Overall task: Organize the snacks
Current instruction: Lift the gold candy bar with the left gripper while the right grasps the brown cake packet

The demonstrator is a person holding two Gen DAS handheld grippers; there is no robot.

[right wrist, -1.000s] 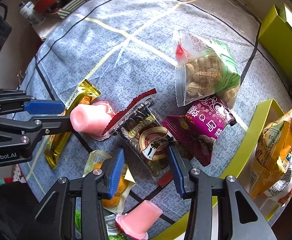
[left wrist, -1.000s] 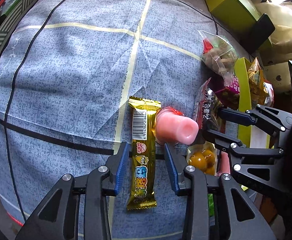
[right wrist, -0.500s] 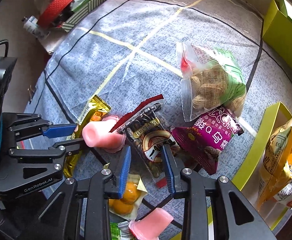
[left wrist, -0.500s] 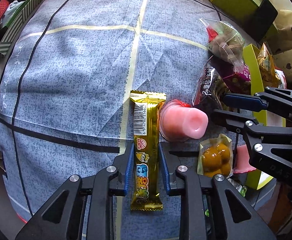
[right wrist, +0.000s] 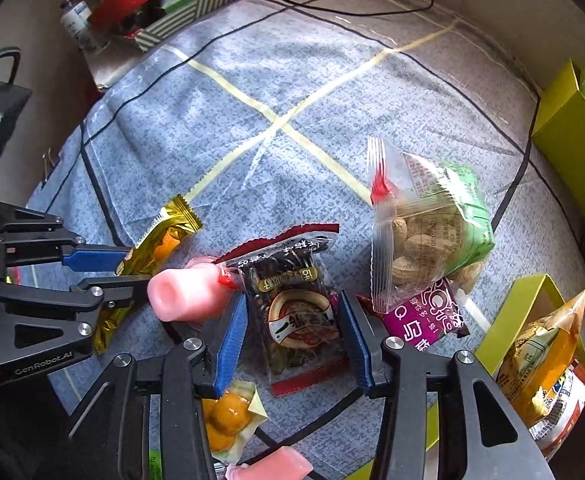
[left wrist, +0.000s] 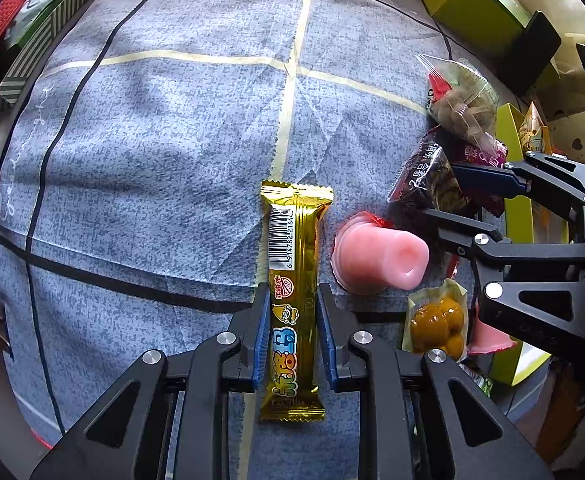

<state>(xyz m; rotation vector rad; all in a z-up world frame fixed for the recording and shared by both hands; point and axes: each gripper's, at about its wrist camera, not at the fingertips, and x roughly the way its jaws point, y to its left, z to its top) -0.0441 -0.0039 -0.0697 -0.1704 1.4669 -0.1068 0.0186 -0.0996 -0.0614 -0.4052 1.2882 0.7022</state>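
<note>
My left gripper [left wrist: 292, 300] is shut on the gold snack bar [left wrist: 292, 264], which lies lengthwise between the blue pads on the blue-grey cloth. The bar also shows in the right wrist view [right wrist: 152, 244]. A pink jelly cup [left wrist: 376, 256] lies on its side just right of the bar. My right gripper [right wrist: 292, 320] straddles the dark seed packet [right wrist: 296, 308], both pads against its sides. In the left wrist view the right gripper [left wrist: 444, 196] is at the right, over the dark packet [left wrist: 428, 180].
A peanut bag [right wrist: 428, 224], a purple packet [right wrist: 424, 320] and a pouch of yellow balls [right wrist: 224, 416] lie close by. A yellow-green tray [right wrist: 504, 312] at right holds orange snack bags [right wrist: 540, 356]. Green boxes [right wrist: 572, 128] stand far right. Clutter lines the cloth's far-left edge [right wrist: 172, 12].
Both grippers have closed from wide open: the left onto the gold bar, the right onto the dark seed packet. Both views have pulled back slightly.
</note>
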